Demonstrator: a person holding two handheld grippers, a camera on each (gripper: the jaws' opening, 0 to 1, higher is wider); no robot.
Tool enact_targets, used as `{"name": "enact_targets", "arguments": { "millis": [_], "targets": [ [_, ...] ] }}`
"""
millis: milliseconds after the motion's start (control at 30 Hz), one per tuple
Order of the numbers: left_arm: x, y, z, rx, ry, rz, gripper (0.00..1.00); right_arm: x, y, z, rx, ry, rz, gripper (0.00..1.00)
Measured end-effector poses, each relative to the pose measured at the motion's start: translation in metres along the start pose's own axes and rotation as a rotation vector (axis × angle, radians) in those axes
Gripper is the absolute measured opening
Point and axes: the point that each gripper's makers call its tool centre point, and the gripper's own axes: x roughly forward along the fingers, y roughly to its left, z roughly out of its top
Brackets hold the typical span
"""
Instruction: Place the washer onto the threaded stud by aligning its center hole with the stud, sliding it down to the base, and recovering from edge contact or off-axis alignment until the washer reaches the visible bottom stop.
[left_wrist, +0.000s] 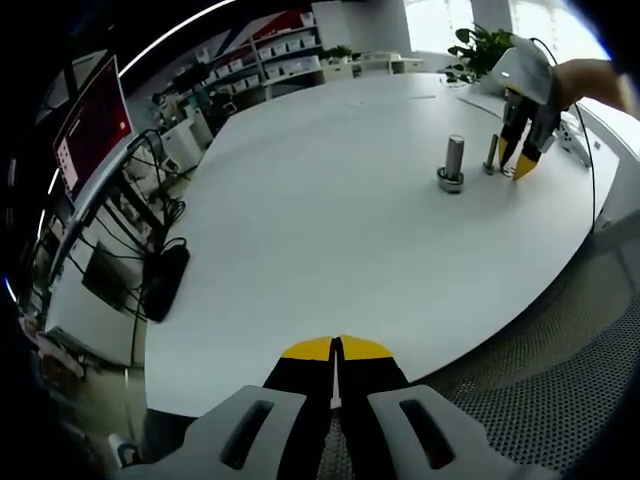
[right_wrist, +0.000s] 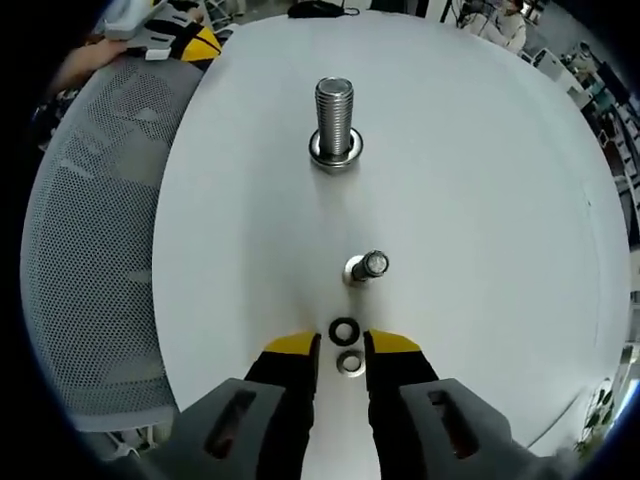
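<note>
Washers lie flat on the white counter (right_wrist: 480, 200): a dark washer (right_wrist: 345, 328) just before the right tool (right_wrist: 341, 352), a silver washer (right_wrist: 349, 362) between its parted, empty jaws, ready for pinching. Just beyond stands the small threaded stud (right_wrist: 367, 267), bare; farther off, a large bolt (right_wrist: 334, 118), likely spare. The left tool (left_wrist: 337, 349), clenched on nothing, waits at the counter's edge, out of the way.

Two washers, one dark (right_wrist: 345, 328) and one silvery (right_wrist: 349, 362); two upright threaded studs, one large (right_wrist: 334, 112), one small (right_wrist: 369, 266).
</note>
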Motion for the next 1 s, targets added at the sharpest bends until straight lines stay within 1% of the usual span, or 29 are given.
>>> {"name": "enact_targets", "arguments": {
  "millis": [67,267,400,500,667,733,867,900,967,1000],
  "targets": [
    [0.0001,0.0000,-0.0004,0.001,0.003,0.000,0.00,0.0000,0.0010,0.0011,-0.033,-0.005,0.005,0.20],
    [-0.0001,0.0001,-0.0004,0.000,0.002,0.001,0.00,0.0010,-0.0006,0.0041,-0.038,-0.014,0.002,0.16],
    [0.0000,0.0004,-0.0004,0.000,0.003,0.002,0.00,0.0007,0.0000,0.0044,-0.058,-0.007,-0.002,0.15],
    [0.0000,0.0004,-0.0005,0.000,0.004,0.002,0.00,0.0002,-0.0001,0.0040,-0.061,-0.019,-0.006,0.15],
    [0.0000,0.0004,-0.0005,0.000,0.004,0.002,0.00,-0.0003,-0.0012,0.0045,0.021,-0.090,-0.015,0.15],
    [0.0001,0.0004,-0.0004,-0.001,0.002,0.002,0.00,-0.0006,-0.0010,0.0044,0.036,-0.104,-0.022,0.15],
    [0.0002,0.0002,-0.0002,-0.001,0.002,0.002,0.00,-0.0006,-0.0022,0.0046,0.117,-0.153,-0.031,0.16],
    [0.0002,0.0002,-0.0003,0.000,0.002,0.001,0.00,-0.0010,-0.0023,0.0032,0.107,-0.167,-0.030,0.16],
    [0.0003,0.0003,-0.0003,-0.001,0.002,0.002,0.00,-0.0013,-0.0026,0.0021,0.119,-0.184,-0.028,0.16],
    [0.0003,0.0002,-0.0003,0.000,0.002,0.001,0.00,-0.0014,-0.0022,0.0017,0.156,-0.194,-0.020,0.17]
  ]
}}
